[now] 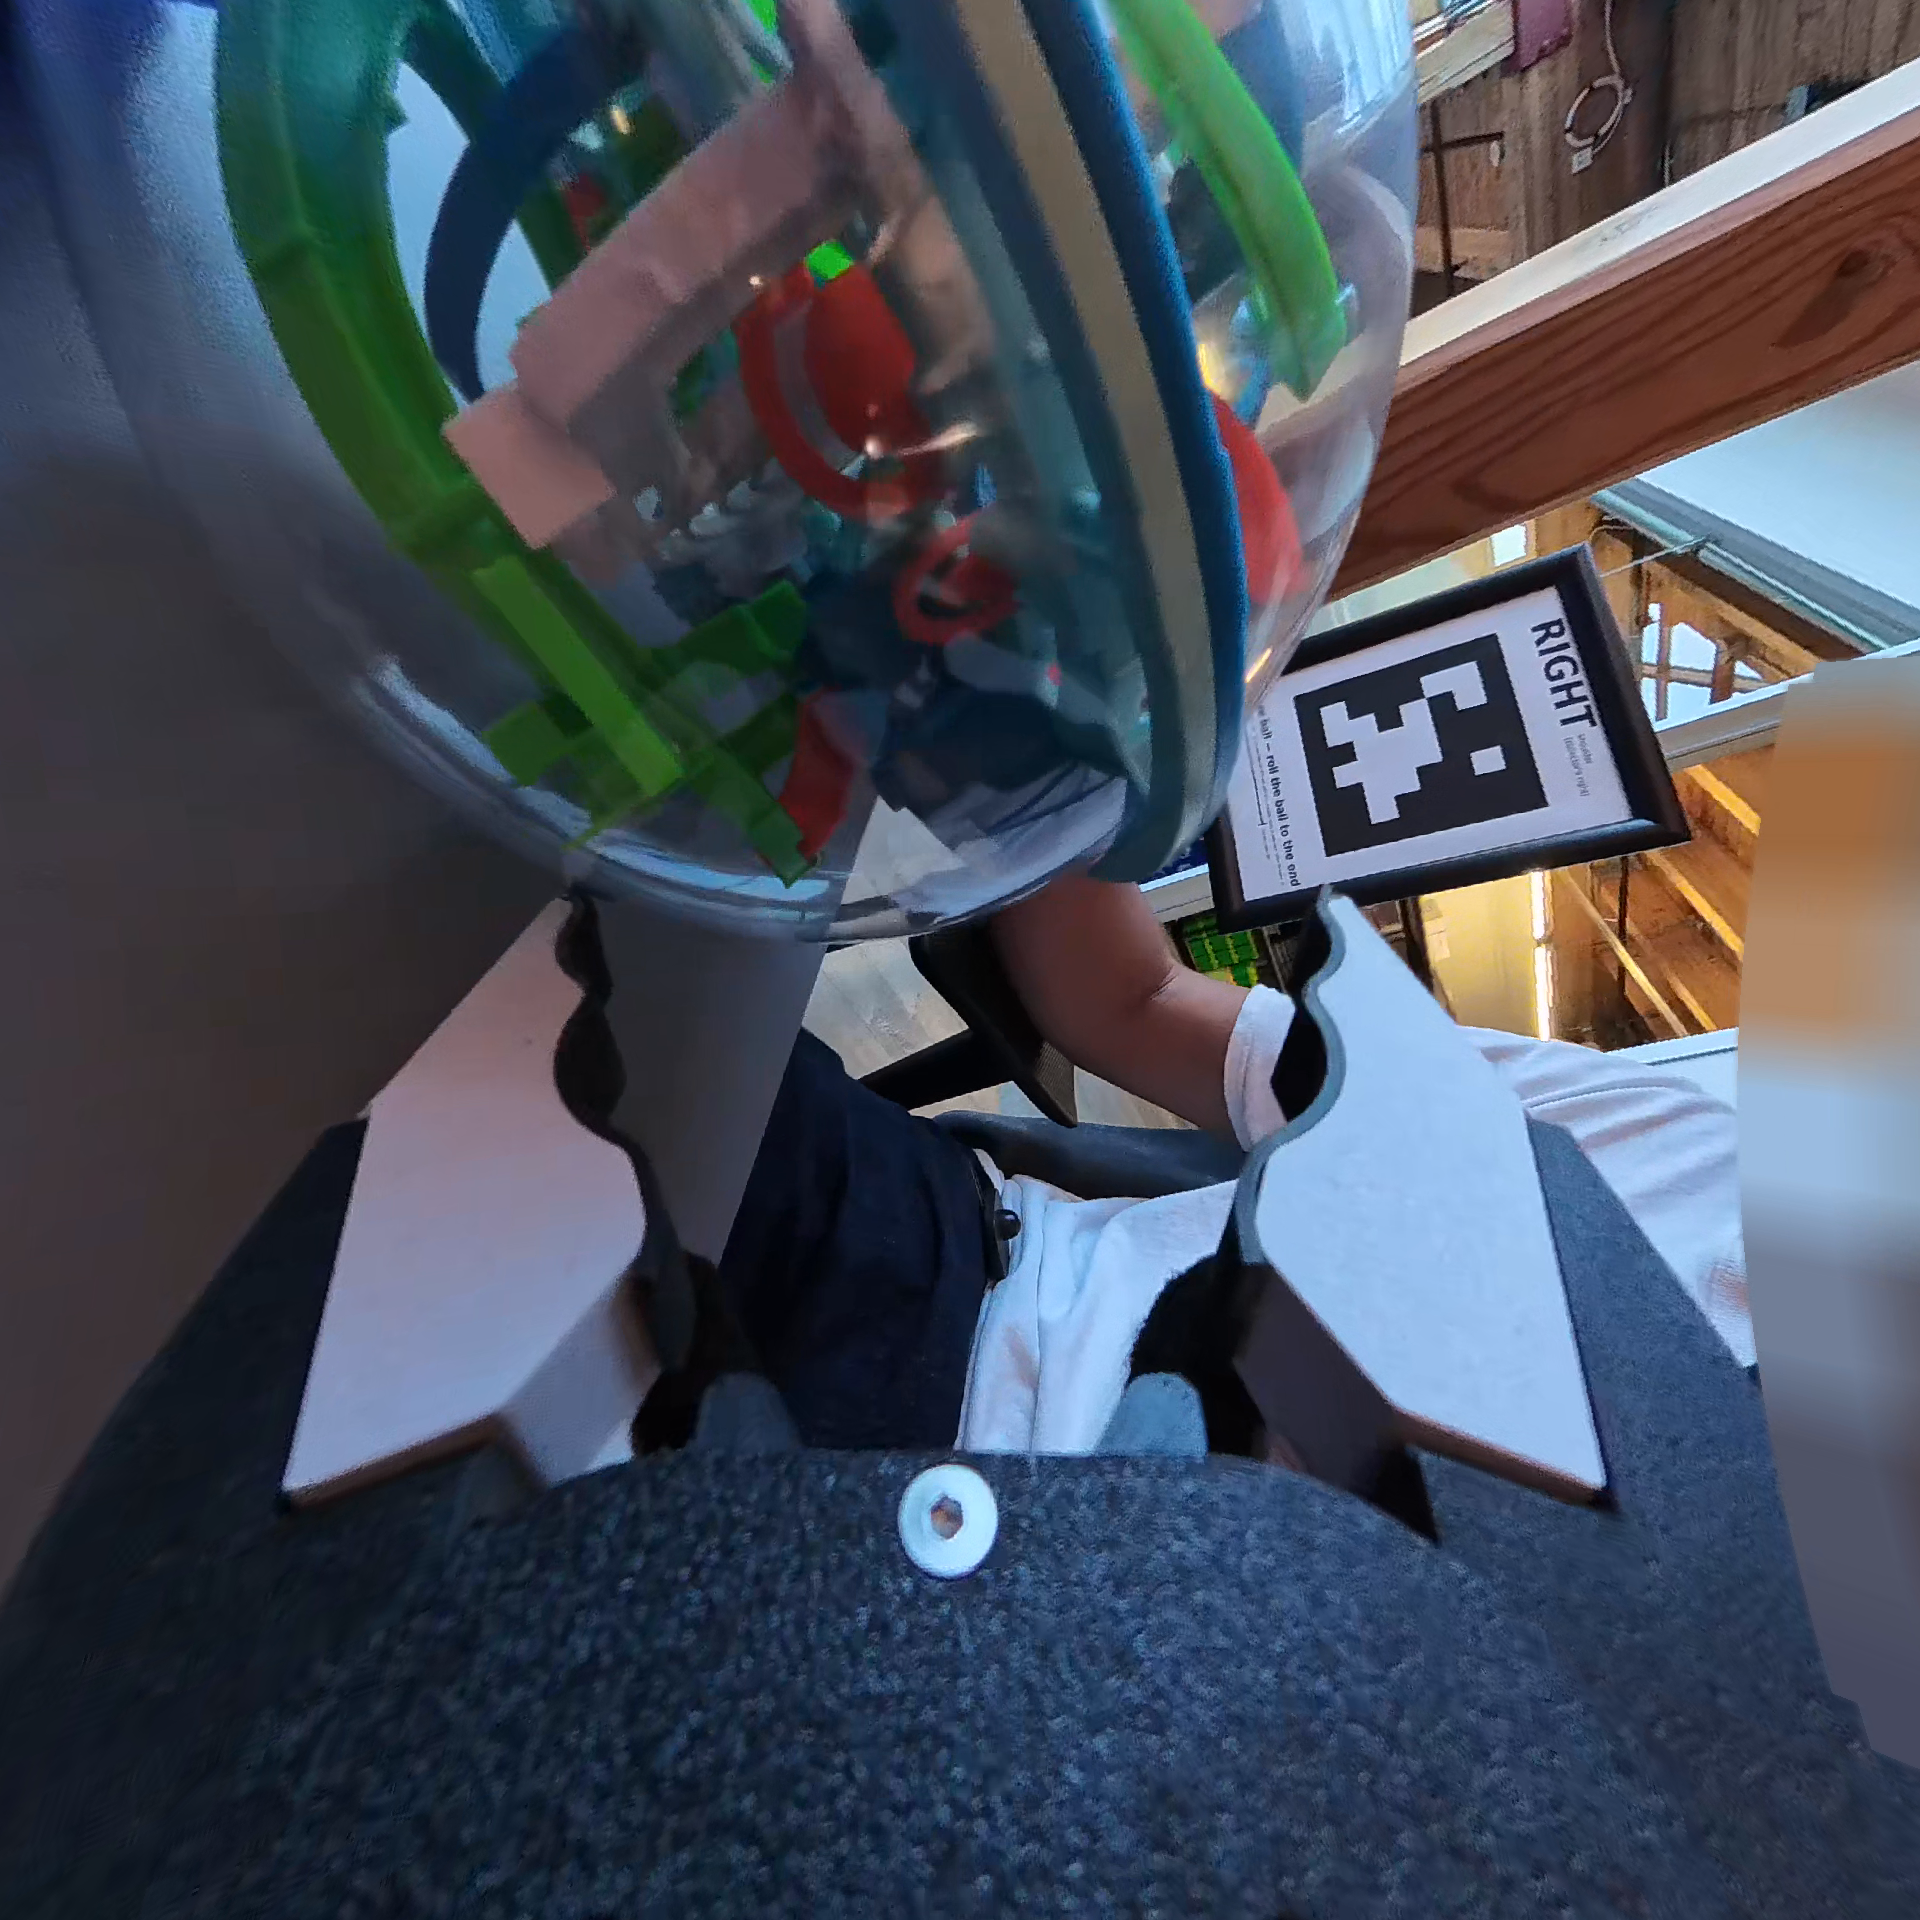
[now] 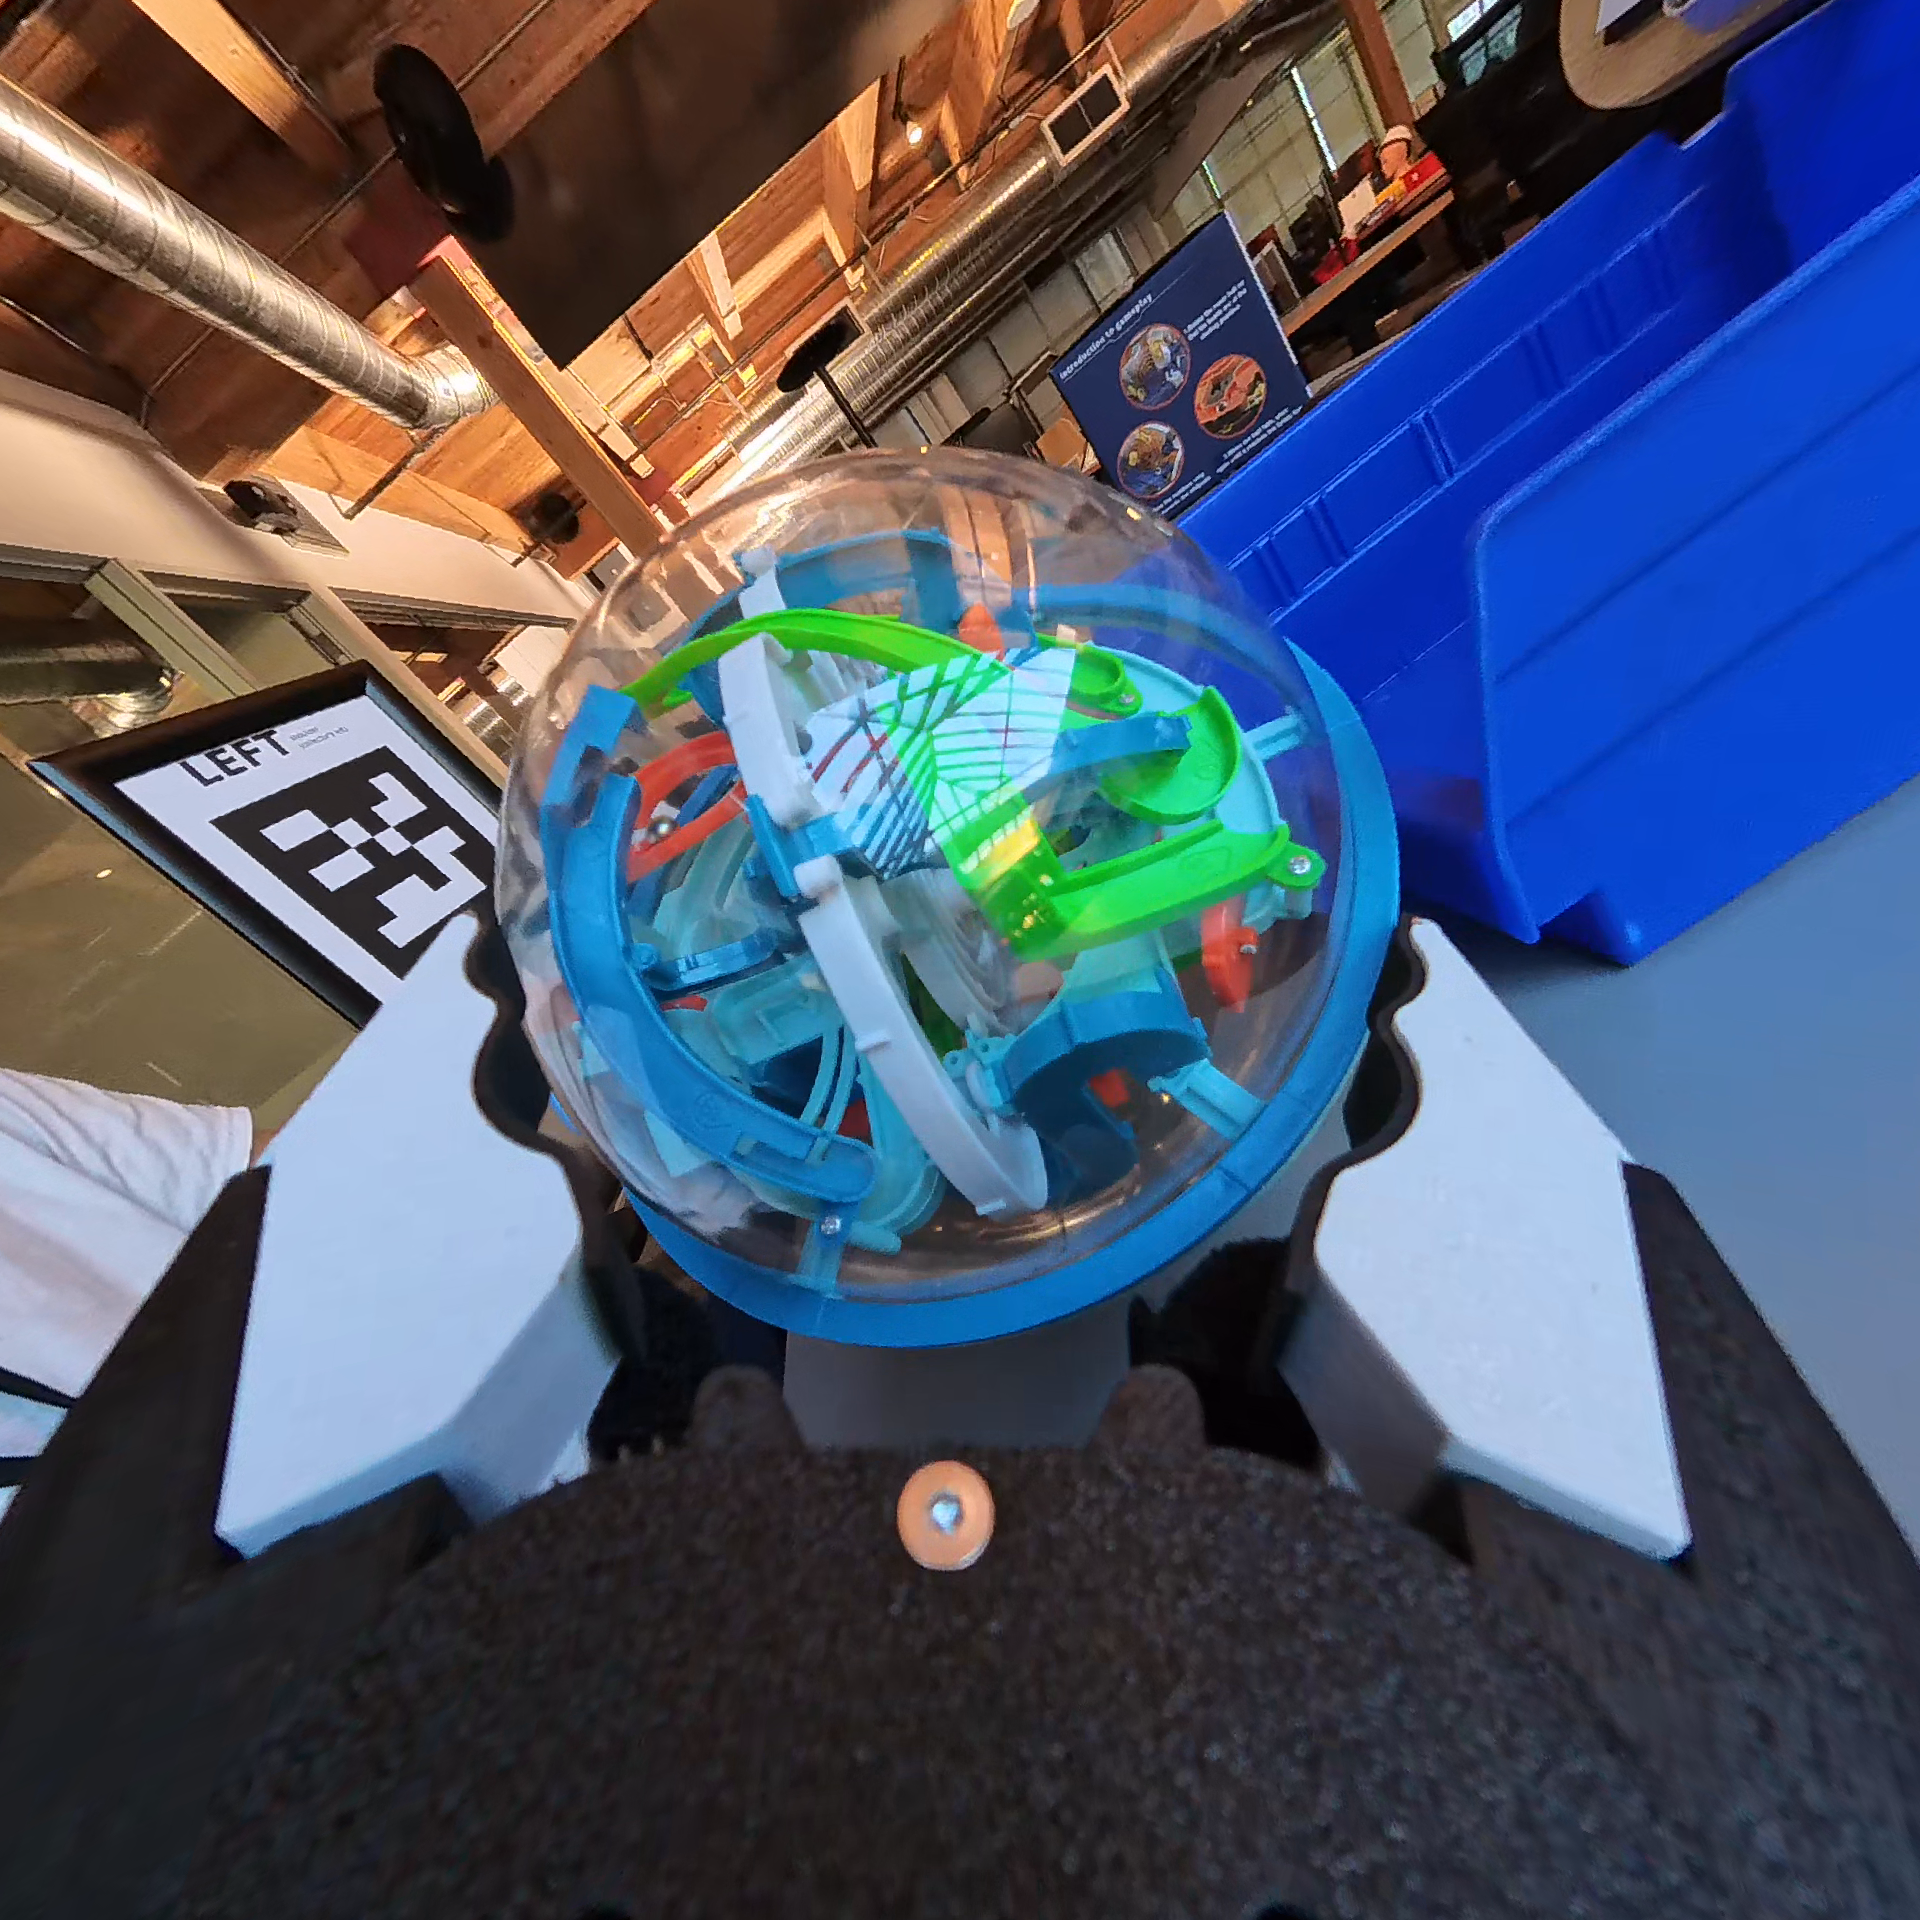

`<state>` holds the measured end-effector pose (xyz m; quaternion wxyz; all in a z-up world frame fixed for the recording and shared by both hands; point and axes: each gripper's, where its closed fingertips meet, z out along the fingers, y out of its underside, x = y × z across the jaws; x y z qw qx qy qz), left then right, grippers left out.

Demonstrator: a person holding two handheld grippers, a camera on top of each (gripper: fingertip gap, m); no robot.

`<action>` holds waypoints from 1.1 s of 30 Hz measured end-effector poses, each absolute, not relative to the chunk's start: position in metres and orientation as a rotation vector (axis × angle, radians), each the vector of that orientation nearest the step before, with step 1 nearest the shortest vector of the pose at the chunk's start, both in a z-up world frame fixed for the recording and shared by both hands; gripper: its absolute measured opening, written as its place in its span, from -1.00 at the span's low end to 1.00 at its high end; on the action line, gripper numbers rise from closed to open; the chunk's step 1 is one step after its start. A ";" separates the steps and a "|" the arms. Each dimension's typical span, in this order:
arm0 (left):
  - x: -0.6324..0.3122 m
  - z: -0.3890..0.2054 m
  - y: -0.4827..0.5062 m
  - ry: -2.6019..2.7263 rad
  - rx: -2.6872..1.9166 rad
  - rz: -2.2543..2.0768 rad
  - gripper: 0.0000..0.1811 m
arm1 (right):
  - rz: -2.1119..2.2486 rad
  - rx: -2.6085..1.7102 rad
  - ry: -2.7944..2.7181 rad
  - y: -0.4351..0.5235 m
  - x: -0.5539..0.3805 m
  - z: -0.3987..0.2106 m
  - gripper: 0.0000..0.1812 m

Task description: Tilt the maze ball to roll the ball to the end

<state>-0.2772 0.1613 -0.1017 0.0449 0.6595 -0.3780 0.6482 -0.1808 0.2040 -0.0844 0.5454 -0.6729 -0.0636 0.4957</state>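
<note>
The maze ball (image 2: 935,883) is a clear sphere with a blue middle ring and green, white, orange and blue tracks inside. My right gripper (image 2: 945,935) is shut on it, both pads pressing on the blue ring, and holds it tilted above the table. A small silver ball (image 2: 657,828) seems to sit by an orange track at the sphere's left. In the left wrist view the maze ball (image 1: 790,468) fills the upper left, blurred. My left gripper (image 1: 951,914) is open and empty just below it, its tips at the sphere's lower edge.
A large blue bin (image 2: 1662,623) stands on the grey table (image 2: 1714,1091) right of the ball. Framed marker cards stand behind, one in the right wrist view (image 2: 312,831) and one in the left wrist view (image 1: 1444,738). A person's arm (image 1: 1122,997) is beyond my left gripper.
</note>
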 end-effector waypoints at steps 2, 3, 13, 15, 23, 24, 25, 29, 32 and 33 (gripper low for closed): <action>-0.279 -0.103 0.163 -1.142 2.000 1.992 0.37 | 1.174 -1.601 -0.149 0.205 -0.182 -0.084 0.71; -0.280 -0.104 0.164 -1.140 1.994 1.996 0.33 | 1.177 -1.604 -0.144 0.205 -0.182 -0.084 0.71; -0.312 -0.091 0.225 -1.744 2.339 1.756 0.46 | 1.172 -1.666 -0.175 0.217 -0.194 -0.080 0.70; -0.306 -0.075 0.236 -1.995 2.372 1.694 0.55 | 1.167 -1.672 -0.197 0.224 -0.200 -0.076 0.70; -0.277 -0.074 0.239 -2.543 2.100 1.188 0.74 | 1.210 -1.714 -0.279 0.254 -0.229 -0.065 0.69; -0.277 -0.081 0.241 -2.516 2.100 1.153 0.73 | 1.211 -1.715 -0.293 0.256 -0.232 -0.063 0.70; -0.279 -0.087 0.243 -2.478 2.105 1.145 0.75 | 1.210 -1.712 -0.311 0.258 -0.235 -0.062 0.69; -0.286 -0.092 0.245 -2.325 2.143 1.383 0.76 | 1.165 -1.619 -0.338 0.249 -0.226 -0.051 0.58; -0.298 -0.102 0.242 -2.242 2.143 1.538 0.75 | 1.082 -1.662 -0.377 0.236 -0.211 -0.068 0.62; -0.302 -0.106 0.240 -2.224 2.141 1.576 0.75 | 1.081 -1.668 -0.401 0.228 -0.210 -0.074 0.64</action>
